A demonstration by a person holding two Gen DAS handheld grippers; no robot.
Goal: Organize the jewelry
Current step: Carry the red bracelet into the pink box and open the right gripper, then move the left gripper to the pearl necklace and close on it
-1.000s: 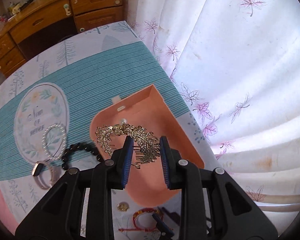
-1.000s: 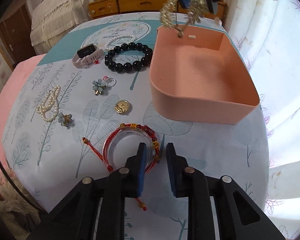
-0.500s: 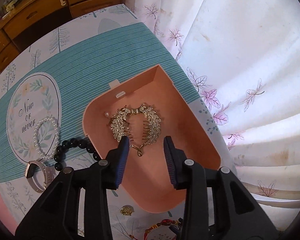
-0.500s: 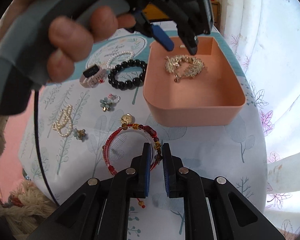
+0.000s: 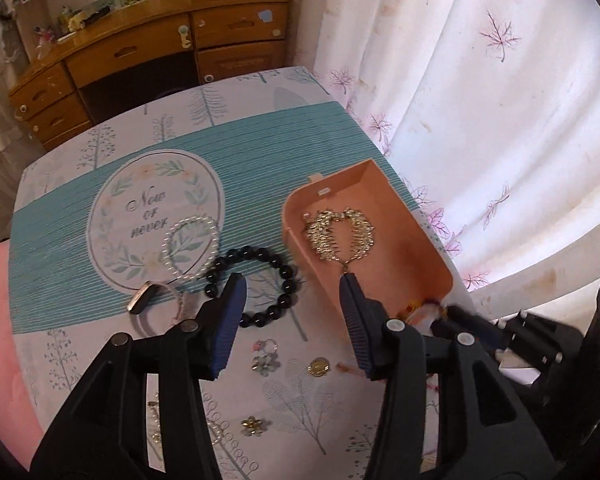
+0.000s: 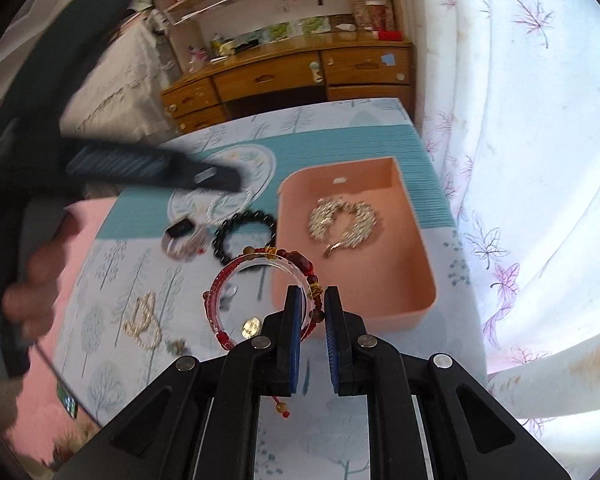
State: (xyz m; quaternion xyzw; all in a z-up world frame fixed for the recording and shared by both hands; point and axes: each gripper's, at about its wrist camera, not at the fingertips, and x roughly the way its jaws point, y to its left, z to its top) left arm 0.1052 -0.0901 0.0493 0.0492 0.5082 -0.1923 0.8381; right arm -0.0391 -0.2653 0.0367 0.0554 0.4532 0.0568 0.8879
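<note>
A peach box [image 5: 404, 232] [image 6: 416, 248] holds a gold leaf hair comb [image 5: 338, 232] [image 6: 342, 222]. My left gripper [image 5: 292, 312] is open and empty above the table, near the box's near left corner. My right gripper [image 6: 310, 300] is shut on a red beaded bracelet on a clear ring [image 6: 256, 280] and holds it up just left of the box. On the table lie a black bead bracelet [image 5: 256, 284] [image 6: 244, 232], a pearl bracelet [image 5: 190, 248], a watch band [image 5: 152, 304] [image 6: 184, 238], flower charms [image 5: 266, 360], a gold coin charm [image 5: 318, 367] [image 6: 251, 326] and a pearl string [image 6: 142, 322].
The table has a leaf-print cloth with a teal striped mat [image 5: 80, 216]. A white curtain [image 5: 480, 100] hangs along the right edge. A wooden desk [image 5: 140, 60] stands beyond the far edge. The left hand and its gripper body [image 6: 132, 168] show blurred in the right wrist view.
My left gripper let go of the gold comb into the box, opened wide and drew back left. My right gripper shut on the red bracelet and lifted it toward the box.
</note>
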